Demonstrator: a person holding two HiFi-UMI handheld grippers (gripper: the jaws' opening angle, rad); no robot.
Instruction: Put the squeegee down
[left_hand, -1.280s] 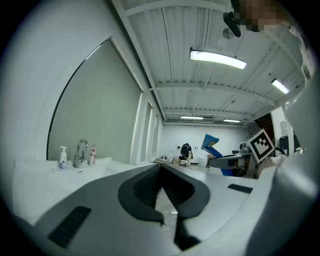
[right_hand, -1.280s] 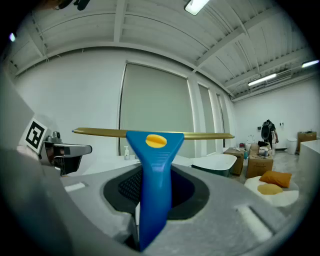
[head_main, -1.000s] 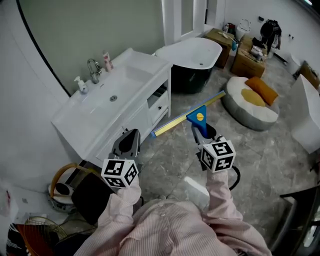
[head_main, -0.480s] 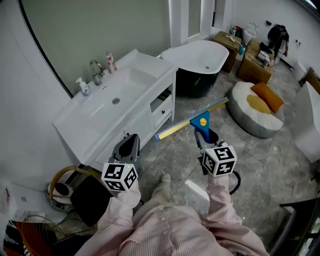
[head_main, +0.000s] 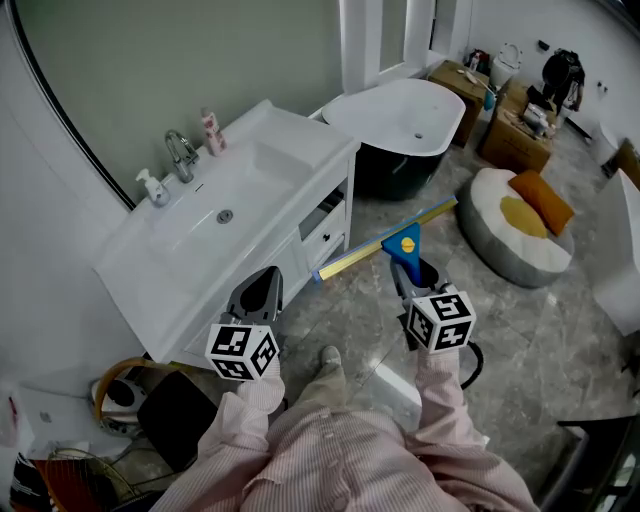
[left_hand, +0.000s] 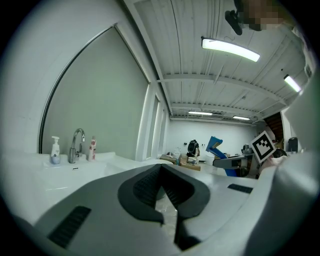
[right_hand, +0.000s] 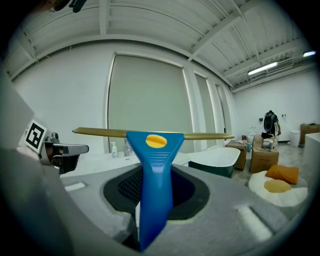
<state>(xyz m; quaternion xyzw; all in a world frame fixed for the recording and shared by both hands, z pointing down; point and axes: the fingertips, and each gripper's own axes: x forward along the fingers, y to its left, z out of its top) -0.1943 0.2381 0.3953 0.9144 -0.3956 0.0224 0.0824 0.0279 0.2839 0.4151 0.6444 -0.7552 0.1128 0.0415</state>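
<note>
The squeegee (head_main: 402, 244) has a blue handle with a yellow dot and a long yellow-edged blade (head_main: 378, 248) held roughly level. My right gripper (head_main: 410, 272) is shut on its handle, and in the right gripper view the handle (right_hand: 156, 170) stands upright between the pads with the blade crossing the top. To the left, my left gripper (head_main: 265, 284) hangs by the front of the white vanity (head_main: 262, 140). Its pads (left_hand: 150, 186) meet at the tips with nothing between them. Both grippers are in the air above the grey floor.
The vanity has a basin, a faucet (head_main: 180, 155) and a soap bottle (head_main: 150, 187). Behind stand a bathtub (head_main: 400, 112), a round cushion (head_main: 512, 238) and cardboard boxes (head_main: 515, 130). A bag and hose (head_main: 150, 400) lie on the floor at lower left.
The person has stepped toward the vanity, carrying both grippers along with it; the basin now lies closer to the left gripper. The squeegee stays held in the right gripper.
</note>
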